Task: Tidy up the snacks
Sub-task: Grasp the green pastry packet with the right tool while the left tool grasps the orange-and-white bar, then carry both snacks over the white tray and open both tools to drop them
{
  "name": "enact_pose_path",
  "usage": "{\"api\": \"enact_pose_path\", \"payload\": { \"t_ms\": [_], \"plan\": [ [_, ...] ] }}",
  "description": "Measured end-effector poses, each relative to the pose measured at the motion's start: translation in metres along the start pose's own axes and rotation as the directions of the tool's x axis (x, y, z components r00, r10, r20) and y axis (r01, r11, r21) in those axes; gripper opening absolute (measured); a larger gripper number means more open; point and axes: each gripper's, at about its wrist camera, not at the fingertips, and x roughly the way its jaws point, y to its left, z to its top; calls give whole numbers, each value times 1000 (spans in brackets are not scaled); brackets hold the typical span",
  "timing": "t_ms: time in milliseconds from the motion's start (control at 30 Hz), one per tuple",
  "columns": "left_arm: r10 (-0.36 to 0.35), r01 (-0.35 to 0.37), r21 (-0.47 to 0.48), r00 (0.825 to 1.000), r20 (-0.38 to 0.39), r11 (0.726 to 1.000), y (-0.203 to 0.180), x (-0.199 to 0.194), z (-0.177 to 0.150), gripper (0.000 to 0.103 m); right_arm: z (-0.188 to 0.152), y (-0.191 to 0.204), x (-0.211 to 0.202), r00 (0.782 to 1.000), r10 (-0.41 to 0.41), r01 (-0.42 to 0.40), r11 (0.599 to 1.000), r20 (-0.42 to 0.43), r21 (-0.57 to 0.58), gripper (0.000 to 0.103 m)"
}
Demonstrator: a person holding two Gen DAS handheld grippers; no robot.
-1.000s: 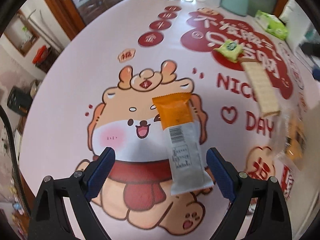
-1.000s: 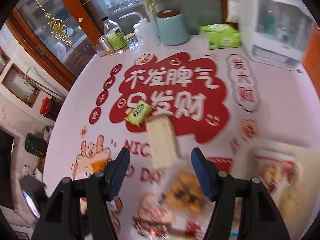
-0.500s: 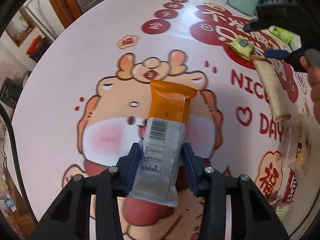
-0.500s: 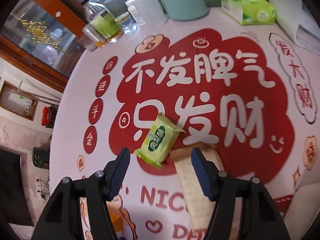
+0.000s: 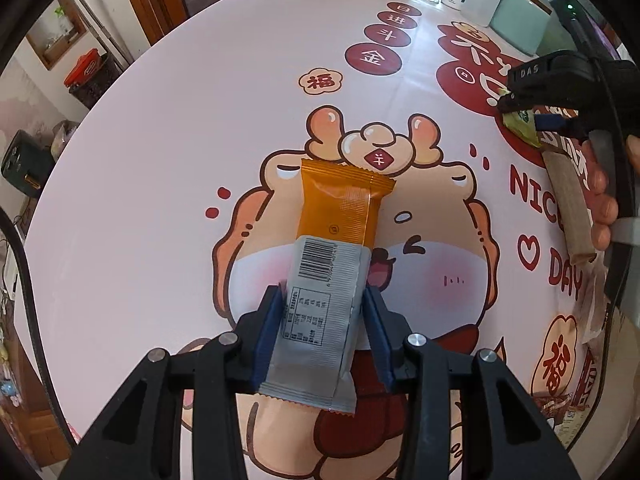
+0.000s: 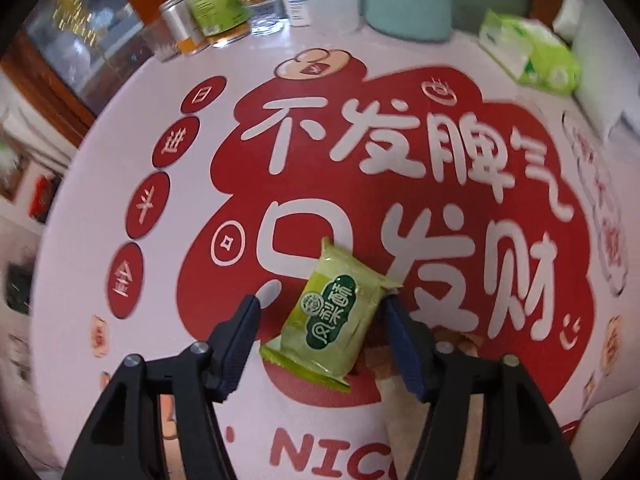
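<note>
Pick-up step, on both sides at once. Left gripper (image 5: 322,328) clamped across the grey end of the bar (image 5: 334,280), orange end pointing toward the far edge of the table (image 5: 160,152); whether lifted or flat on the cloth, not clear. Right gripper (image 6: 320,344) wide, straddling the green packet (image 6: 330,316) mid-table, right pad touching or nearly touching its edge, left pad well apart. Wafer pack (image 5: 568,204) just beside, nearer the right edge. Next, probably: squeeze on the green packet, centred first since it sat skewed between the pads, then carry both to wherever the snacks belong. No bin or tray in view.
</note>
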Motion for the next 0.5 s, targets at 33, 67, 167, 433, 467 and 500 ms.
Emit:
{"api": "enact_pose_path", "payload": {
  "t_ms": [33, 67, 167, 433, 467, 500],
  "plan": [
    [0, 0, 3, 1000, 6, 1000, -1, -1, 0, 37, -1, 3, -1, 1000, -18, 18, 1000, 8, -23, 40],
    [2, -2, 6, 1000, 9, 1000, -2, -2, 0, 37, -3, 7, -2, 1000, -24, 24, 999, 10, -44, 39],
    [0, 0, 14, 1000, 12, 1000, -2, -6, -2, 35, -9, 7, -4, 1000, -15, 15, 999, 11, -49, 37],
    [1, -7, 86, 997, 74, 996, -15, -39, -12, 30, -35, -3, -49, 994, 102, -102, 995, 49, -2, 37],
    [-4, -4, 97, 996, 85, 995, -18, -45, -14, 30, -39, -7, -60, 990, 124, -124, 992, 61, 5, 37],
    [-11, 1, 110, 995, 96, 994, -22, -52, -16, 30, -44, -10, -70, 987, 143, -144, 990, 73, 11, 37]
  ]
}}
